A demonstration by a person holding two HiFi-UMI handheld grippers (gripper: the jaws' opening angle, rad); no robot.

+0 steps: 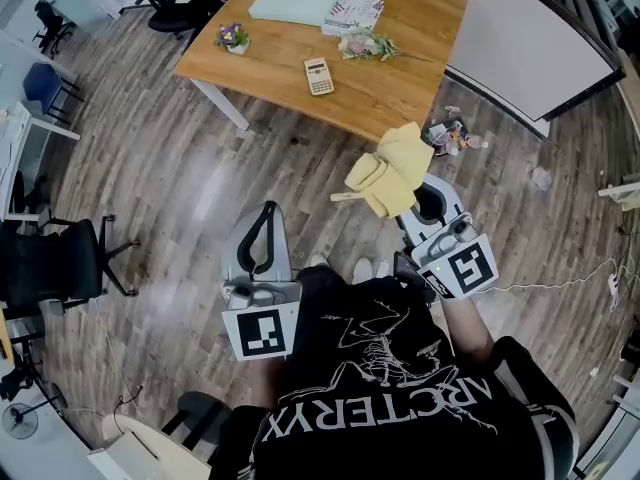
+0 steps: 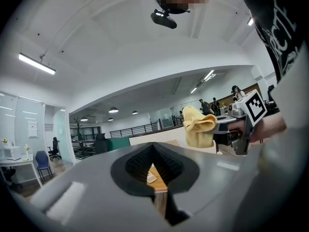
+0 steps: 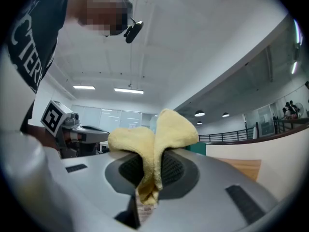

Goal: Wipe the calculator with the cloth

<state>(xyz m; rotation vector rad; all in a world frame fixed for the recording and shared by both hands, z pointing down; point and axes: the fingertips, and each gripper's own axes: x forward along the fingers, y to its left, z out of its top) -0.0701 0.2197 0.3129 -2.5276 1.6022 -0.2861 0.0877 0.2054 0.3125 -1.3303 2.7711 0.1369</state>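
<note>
A beige calculator (image 1: pixel 318 76) lies flat on the wooden table (image 1: pixel 400 83), well ahead of both grippers. My right gripper (image 1: pixel 408 186) is shut on a yellow cloth (image 1: pixel 390 168), which bunches up out of the jaws over the floor, short of the table's near edge. In the right gripper view the cloth (image 3: pixel 153 141) is pinched between the black pads (image 3: pixel 175 169). My left gripper (image 1: pixel 268 210) is held lower left, shut and holding nothing. Through its narrow gap in the left gripper view a sliver of the calculator (image 2: pixel 151 178) shows, with the cloth (image 2: pixel 198 125) at the right.
On the table are a pale green mat (image 1: pixel 296 0), a patterned book (image 1: pixel 352 13), a small flower pot (image 1: pixel 233 37) and dried flowers (image 1: pixel 368 46). Small clutter (image 1: pixel 452 136) lies on the floor by the table. Black office chairs (image 1: pixel 50 263) stand at the left, and a white curved desk (image 1: pixel 530 38) at the right.
</note>
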